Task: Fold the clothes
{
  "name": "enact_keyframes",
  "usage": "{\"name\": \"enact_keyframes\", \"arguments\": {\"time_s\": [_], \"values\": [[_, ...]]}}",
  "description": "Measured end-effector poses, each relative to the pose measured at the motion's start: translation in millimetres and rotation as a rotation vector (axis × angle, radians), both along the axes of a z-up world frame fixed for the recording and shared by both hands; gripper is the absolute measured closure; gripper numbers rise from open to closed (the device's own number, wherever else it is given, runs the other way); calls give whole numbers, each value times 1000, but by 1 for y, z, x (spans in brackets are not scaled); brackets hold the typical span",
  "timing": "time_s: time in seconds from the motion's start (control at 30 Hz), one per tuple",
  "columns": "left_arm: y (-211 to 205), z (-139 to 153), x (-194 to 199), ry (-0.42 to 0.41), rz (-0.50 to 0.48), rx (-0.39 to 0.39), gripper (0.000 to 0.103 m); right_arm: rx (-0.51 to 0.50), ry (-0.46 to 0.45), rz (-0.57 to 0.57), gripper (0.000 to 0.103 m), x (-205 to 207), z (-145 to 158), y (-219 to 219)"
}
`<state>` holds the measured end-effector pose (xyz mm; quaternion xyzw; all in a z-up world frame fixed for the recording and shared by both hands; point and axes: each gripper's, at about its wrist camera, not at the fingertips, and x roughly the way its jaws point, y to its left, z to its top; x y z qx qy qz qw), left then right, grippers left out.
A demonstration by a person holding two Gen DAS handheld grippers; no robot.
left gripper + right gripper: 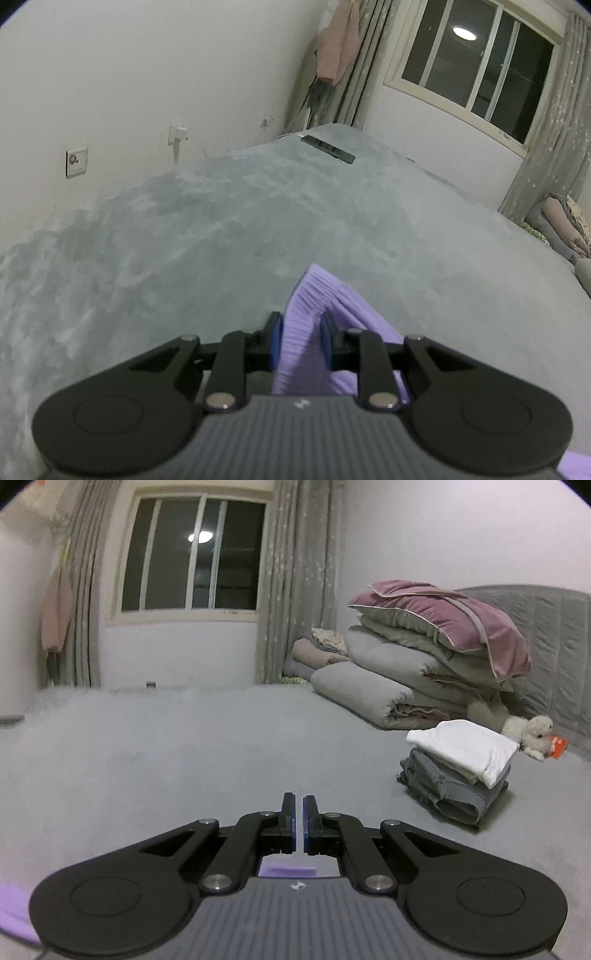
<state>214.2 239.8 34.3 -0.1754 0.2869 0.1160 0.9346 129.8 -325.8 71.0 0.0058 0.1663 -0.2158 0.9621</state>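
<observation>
A: What has the left gripper (301,328) got?

B: A purple garment (314,295). Its ribbed edge is pinched between the two blue pads, so the jaws are clamped on the cloth. The fabric rises to a point just above the fingertips in the lower middle of the left wrist view and runs back down under the gripper body, with a bit more showing at the lower right corner.

A: What is under it?

B: A grey bedspread (184,240), which fills most of that view. Near the top centre a dark flat phone (328,148) lies on it, well apart from the garment. A window (476,62) sits at the upper right, and a pink garment (338,48) hangs beside the curtain at the top.

A: And the right gripper (299,821)?

B: Its jaws are together, with only a thin slit between the pads, and I see nothing between the fingertips. A strip of purple cloth shows below, just behind the fingers, and another patch at the lower left edge, but I cannot tell whether the gripper touches it.

A: Anything already folded?

B: At the right of the right wrist view, a folded white garment (461,749) lies on top of a folded grey one (443,794). Behind them are stacked quilts (406,675), topped by a mauve pillow (454,616), and a small plush toy (532,734) just beside the stack.
</observation>
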Motion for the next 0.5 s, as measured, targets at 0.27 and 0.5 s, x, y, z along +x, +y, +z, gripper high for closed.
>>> {"name": "enact_keyframes", "arguments": {"time_s": [0.27,0.5], "values": [[-2,1,-1,2,-18,9,83,131,140,-9,89,6,-24,-52],[2,0,-1,7,-17,8,84,130,283,147,56,60,-29,-52]]}}
